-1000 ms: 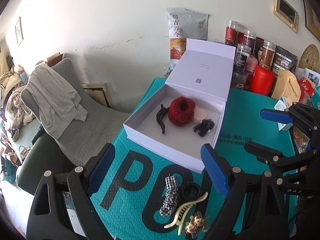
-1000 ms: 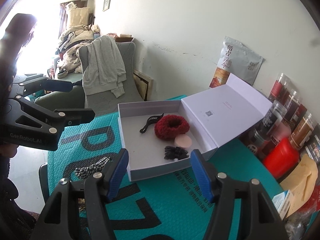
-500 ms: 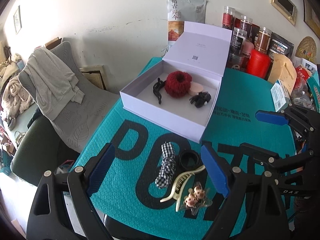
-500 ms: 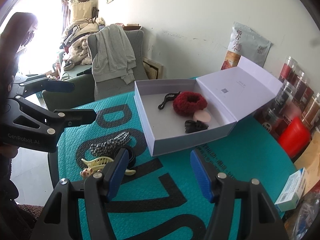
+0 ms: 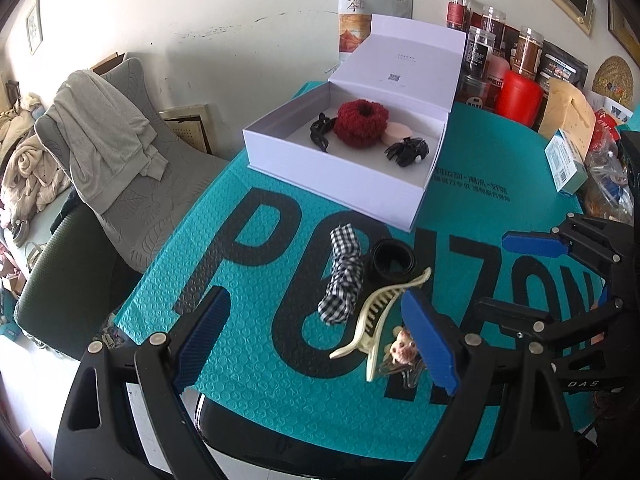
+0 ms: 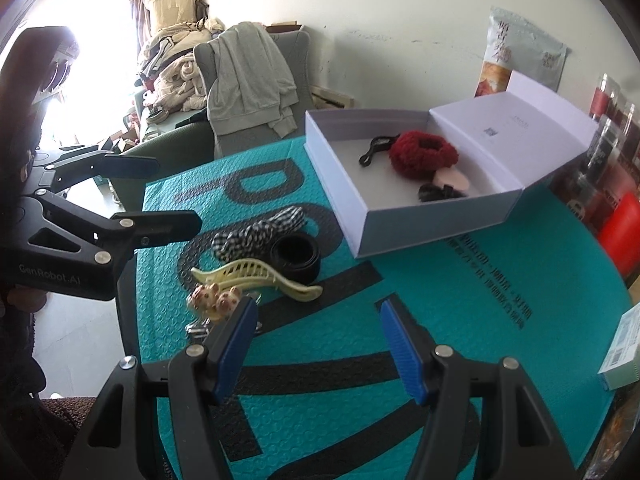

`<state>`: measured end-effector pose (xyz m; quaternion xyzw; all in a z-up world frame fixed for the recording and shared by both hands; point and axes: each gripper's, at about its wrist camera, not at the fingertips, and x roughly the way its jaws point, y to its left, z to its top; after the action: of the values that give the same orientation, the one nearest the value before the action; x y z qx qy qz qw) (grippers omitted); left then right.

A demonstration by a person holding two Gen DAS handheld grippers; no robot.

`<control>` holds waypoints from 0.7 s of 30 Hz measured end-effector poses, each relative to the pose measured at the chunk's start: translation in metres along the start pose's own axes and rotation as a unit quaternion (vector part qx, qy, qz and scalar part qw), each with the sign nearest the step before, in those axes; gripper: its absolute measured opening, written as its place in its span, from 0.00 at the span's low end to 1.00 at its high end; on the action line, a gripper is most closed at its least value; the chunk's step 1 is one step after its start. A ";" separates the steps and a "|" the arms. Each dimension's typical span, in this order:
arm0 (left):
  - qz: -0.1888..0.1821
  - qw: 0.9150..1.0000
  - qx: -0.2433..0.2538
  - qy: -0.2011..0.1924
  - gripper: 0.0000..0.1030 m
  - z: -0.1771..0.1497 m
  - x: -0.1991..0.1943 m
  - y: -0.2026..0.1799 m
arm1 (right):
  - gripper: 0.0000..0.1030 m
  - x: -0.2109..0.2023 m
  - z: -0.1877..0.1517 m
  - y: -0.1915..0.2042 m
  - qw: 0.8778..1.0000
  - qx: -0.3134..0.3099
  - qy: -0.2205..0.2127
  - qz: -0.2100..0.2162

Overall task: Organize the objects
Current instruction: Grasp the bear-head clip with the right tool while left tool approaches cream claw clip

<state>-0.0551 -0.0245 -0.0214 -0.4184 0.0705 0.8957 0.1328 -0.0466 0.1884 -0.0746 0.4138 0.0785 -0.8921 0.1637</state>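
Observation:
An open white box [image 5: 336, 184] [image 6: 440, 224] on the teal mat holds a red scrunchie [image 5: 361, 123] [image 6: 423, 153], two black clips and a pink disc. On the mat in front of it lie a checked scrunchie [image 5: 342, 280] [image 6: 256, 232], a black band [image 5: 390, 262] [image 6: 296, 256], a cream claw clip [image 5: 376, 320] [image 6: 256, 276] and a small bear clip [image 5: 402, 350] [image 6: 214, 298]. My left gripper [image 5: 316, 344] [image 6: 148, 192] hovers open over the mat, its right finger beside the claw clip. My right gripper [image 6: 320, 352] [image 5: 532, 276] is open and empty, to the right of the loose items.
Jars, a red canister [image 5: 518, 98], a tea bag pouch [image 5: 374, 4] and paper packets crowd the table's back right. A small carton [image 5: 566, 160] [image 6: 622, 348] lies at the right edge. A grey chair with a draped sweater [image 5: 104, 140] stands left of the table.
Both grippers have sunk toward the mat and drawn back from the box. The loose hair items now sit higher in both views. Neither jaw opening has changed.

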 end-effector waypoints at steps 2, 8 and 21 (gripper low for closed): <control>0.000 1.000 0.002 0.004 0.84 -0.005 0.005 0.001 | 0.63 0.004 -0.002 0.003 1.000 -0.001 0.005 0.008; -0.005 1.000 -0.011 0.019 0.84 -0.019 0.020 0.014 | 0.63 0.020 -0.007 0.013 0.999 0.005 0.026 0.046; -0.008 0.999 -0.032 0.041 0.84 -0.034 0.042 0.035 | 0.63 0.043 -0.008 0.034 0.992 0.009 0.054 0.112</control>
<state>-0.0665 -0.0585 -0.0751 -0.4597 0.0433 0.8784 0.1237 -0.0548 0.1491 -0.1126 0.4689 0.0327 -0.8451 0.2547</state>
